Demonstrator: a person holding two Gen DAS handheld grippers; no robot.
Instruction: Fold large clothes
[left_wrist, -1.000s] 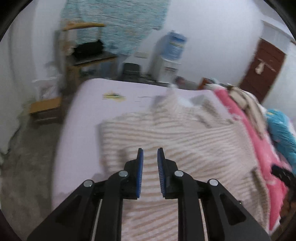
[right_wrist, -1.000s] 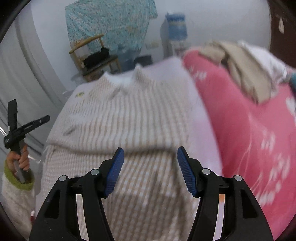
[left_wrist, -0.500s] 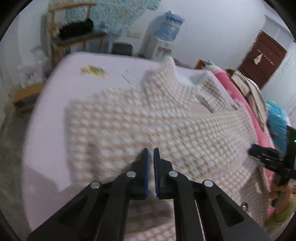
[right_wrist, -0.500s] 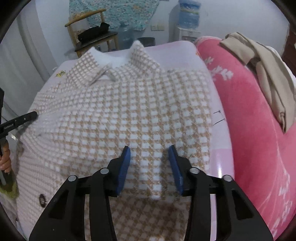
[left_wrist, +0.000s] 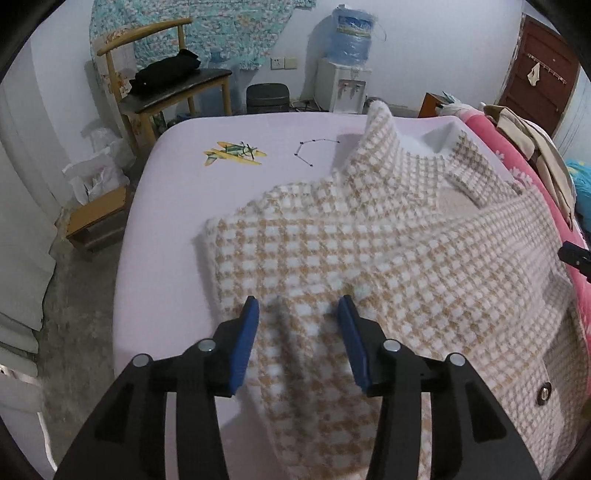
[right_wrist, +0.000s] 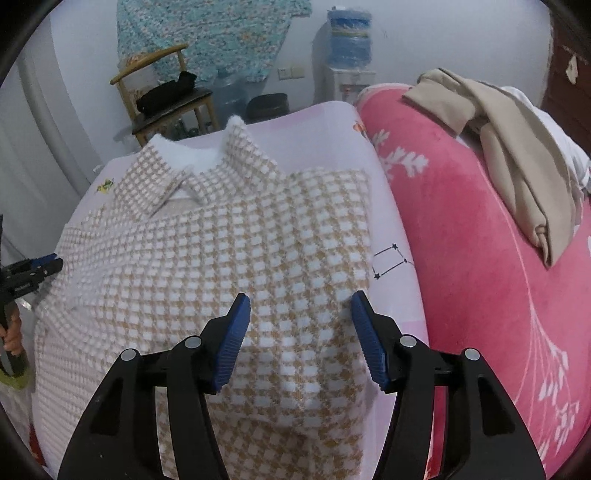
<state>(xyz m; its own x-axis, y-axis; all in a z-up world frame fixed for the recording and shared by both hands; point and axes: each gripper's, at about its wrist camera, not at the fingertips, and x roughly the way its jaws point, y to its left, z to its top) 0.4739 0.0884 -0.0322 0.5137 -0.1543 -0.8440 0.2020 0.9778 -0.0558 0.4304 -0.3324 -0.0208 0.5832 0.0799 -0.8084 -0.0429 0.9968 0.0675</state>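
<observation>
Both tongs have opened since half a second ago. Left tongs (left_wrist: 297, 314) and right tongs (right_wrist: 300, 309) gape wide, holding nothing, over the checked coat (left_wrist: 369, 251) spread on the bed (left_wrist: 177, 192). No legible writing.

A home bedroom: a bed (left_wrist: 177, 206), wooden chair (left_wrist: 162, 85) and water dispenser (left_wrist: 345, 70) show it.

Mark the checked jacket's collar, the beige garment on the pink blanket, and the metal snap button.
Tan-and-white checked fleece jacket's collar (right_wrist: 207, 173), right wrist view: folded lapel.
Beige cloth garment (right_wrist: 517, 155), right wrist view: mid-drape.
Round metal snap button (left_wrist: 545, 393), left wrist view: its centre.
</observation>
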